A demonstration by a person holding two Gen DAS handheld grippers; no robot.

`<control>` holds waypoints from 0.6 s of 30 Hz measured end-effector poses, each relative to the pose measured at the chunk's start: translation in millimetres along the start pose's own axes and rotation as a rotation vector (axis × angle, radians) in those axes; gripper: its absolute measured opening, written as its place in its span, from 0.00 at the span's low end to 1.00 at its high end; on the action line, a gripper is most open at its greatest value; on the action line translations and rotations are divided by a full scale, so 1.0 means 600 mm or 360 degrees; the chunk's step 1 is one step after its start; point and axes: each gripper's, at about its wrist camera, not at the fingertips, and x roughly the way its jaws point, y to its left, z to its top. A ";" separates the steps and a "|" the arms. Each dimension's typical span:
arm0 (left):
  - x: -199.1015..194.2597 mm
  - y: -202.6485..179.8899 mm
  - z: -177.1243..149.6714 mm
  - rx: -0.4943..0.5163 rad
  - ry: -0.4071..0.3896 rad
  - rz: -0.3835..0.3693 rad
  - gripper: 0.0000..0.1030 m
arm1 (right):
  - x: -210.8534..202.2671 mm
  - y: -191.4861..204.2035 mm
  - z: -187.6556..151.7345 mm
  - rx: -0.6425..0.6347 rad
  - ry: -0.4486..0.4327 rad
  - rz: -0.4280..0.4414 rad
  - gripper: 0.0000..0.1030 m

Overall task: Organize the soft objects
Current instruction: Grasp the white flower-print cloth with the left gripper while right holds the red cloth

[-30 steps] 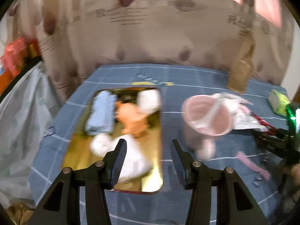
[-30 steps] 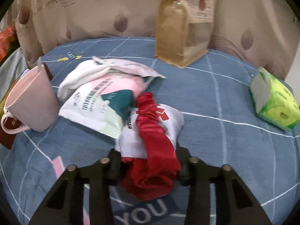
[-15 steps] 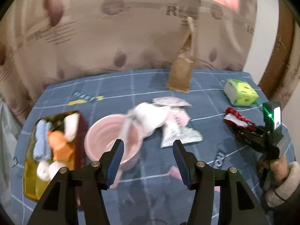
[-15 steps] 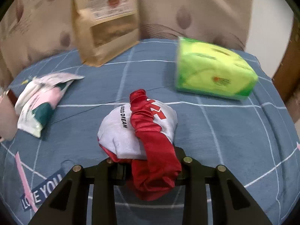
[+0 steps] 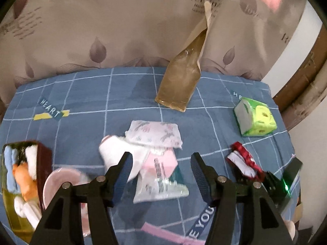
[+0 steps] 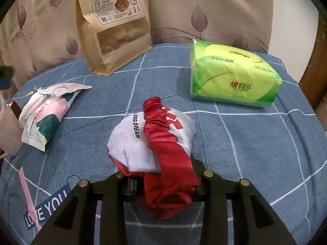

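Observation:
My left gripper [image 5: 161, 159] hovers over a pile of soft packets, its jaws opening wide with nothing gripped between them. Below it lie a pink and green packet [image 5: 161, 175], a patterned packet [image 5: 155, 132] and a white cloth [image 5: 114, 153]. At the far left a box [image 5: 46, 159] holds blue, orange and white soft items. My right gripper [image 6: 161, 173] holds a bundled red and white cloth [image 6: 151, 140] that rests on the blue bedspread. Its jaws are easing open, and the cloth hides the fingertips. The left wrist view shows this cloth [image 5: 244, 161] at the right.
A pink cup [image 5: 63, 179] stands beside the box. A brown paper snack bag [image 6: 116, 30] leans on the curtain at the back. A green tissue pack [image 6: 233, 79] lies at the back right. A person's hand shows at the lower right edge of the left wrist view.
My left gripper swung right, from over the box to over the packets, and its jaws widened. The right gripper carried the red and white cloth rightward, near the green tissue pack.

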 end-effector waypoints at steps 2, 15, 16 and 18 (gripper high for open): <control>0.025 -0.008 0.021 0.0014 0.0040 0.0024 0.59 | 0.000 -0.003 0.000 0.0004 0.0000 0.0009 0.35; 0.171 -0.020 0.077 0.0065 0.0274 0.0195 0.59 | 0.003 0.001 0.002 0.0016 0.0000 0.0050 0.41; 0.182 -0.021 0.077 0.0079 0.0287 0.0225 0.59 | 0.003 0.001 0.002 0.0017 0.0000 0.0052 0.41; 0.198 -0.024 0.078 0.0086 0.0305 0.0256 0.59 | 0.003 0.002 0.002 0.0020 0.0000 0.0058 0.42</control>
